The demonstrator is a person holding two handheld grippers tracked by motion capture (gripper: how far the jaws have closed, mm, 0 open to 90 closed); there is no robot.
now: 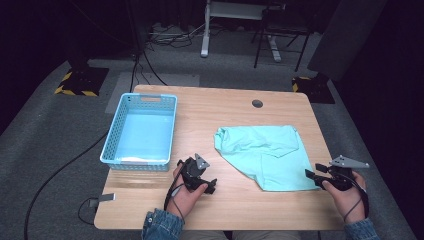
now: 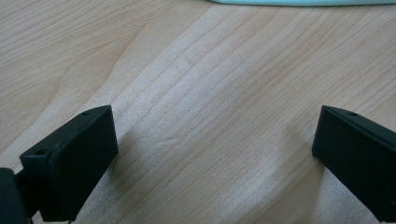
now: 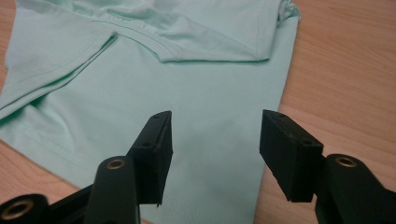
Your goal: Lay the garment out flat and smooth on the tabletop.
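Right gripper (image 1: 314, 176) sits at the lower right of the high view, held in the person's right hand (image 1: 345, 192), jaws pointing left at the near edge of the mint-green t-shirt (image 1: 265, 150). In the right gripper view its jaws stand about half apart over the shirt's hem with only air between the pads, so it's got hold of nothing. The shirt (image 3: 196, 88) runs across the upper part of that view, one sleeve folded over the body, bare wood showing down the right side.

Left gripper (image 1: 210, 187) is lower centre in the high view, in the person's left hand (image 1: 186, 195), resting low over the wooden table (image 1: 230, 107) and well clear of the shirt. Its own view has the jaws spread wide over plain wood grain, nothing in them, and just a thin strip of the shirt (image 2: 299, 2) along the top edge.

Shirt itself lies loosely folded and a bit rumpled right of centre on the table. Over on the left half there's a light blue plastic basket (image 1: 116, 131) with perforated walls, near the left gripper but not touching. A round grommet hole (image 1: 257, 103) sits at the far edge of the tabletop, above the shirt.
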